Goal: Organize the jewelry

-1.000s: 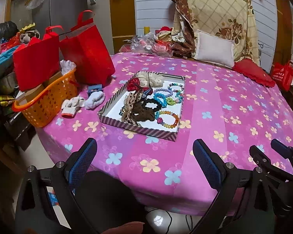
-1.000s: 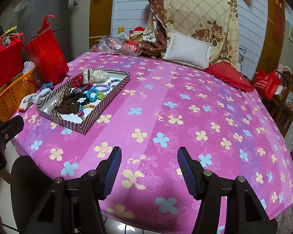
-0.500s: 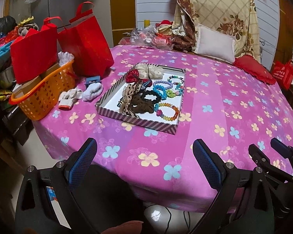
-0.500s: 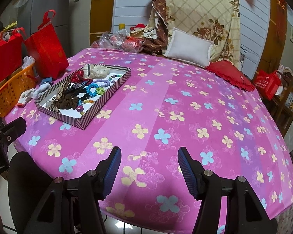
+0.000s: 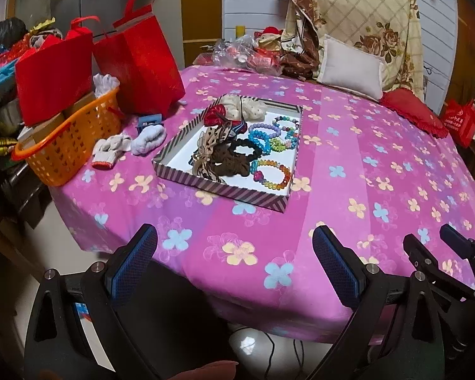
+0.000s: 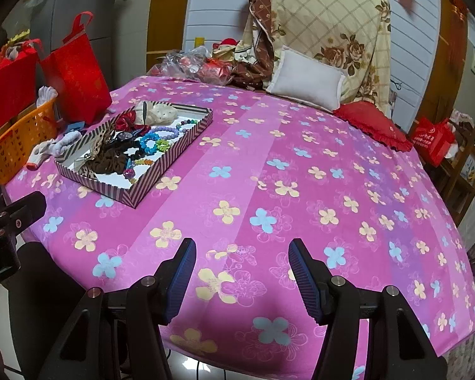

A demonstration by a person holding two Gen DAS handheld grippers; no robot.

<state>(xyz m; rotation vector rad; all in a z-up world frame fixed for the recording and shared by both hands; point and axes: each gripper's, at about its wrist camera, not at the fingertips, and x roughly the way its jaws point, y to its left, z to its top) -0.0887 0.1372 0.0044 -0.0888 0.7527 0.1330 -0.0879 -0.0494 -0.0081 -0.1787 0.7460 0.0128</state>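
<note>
A striped shallow box (image 5: 220, 186) (image 6: 161, 172) sits on the pink flowered tablecloth (image 5: 348, 171) left of centre. It holds several bead bracelets (image 5: 272, 174) (image 6: 155, 142), dark scrunchies (image 5: 234, 161) (image 6: 110, 161), a red bow (image 5: 215, 114) and cream fabric pieces (image 5: 243, 109). My left gripper (image 5: 234, 262) is open and empty, low at the table's near edge, well short of the box. My right gripper (image 6: 242, 272) is open and empty over the near cloth, right of the box.
An orange basket (image 5: 63, 145) and red gift bags (image 5: 139, 60) stand at the table's left edge, with white socks (image 5: 126, 145) beside them. A white pillow (image 5: 348, 66) and red cushion (image 5: 411, 114) lie at the back right. The right gripper shows in the left wrist view (image 5: 452, 259).
Both views have risen slightly, so the table and box appear a little lower and further off. Both grippers stay open and empty.
</note>
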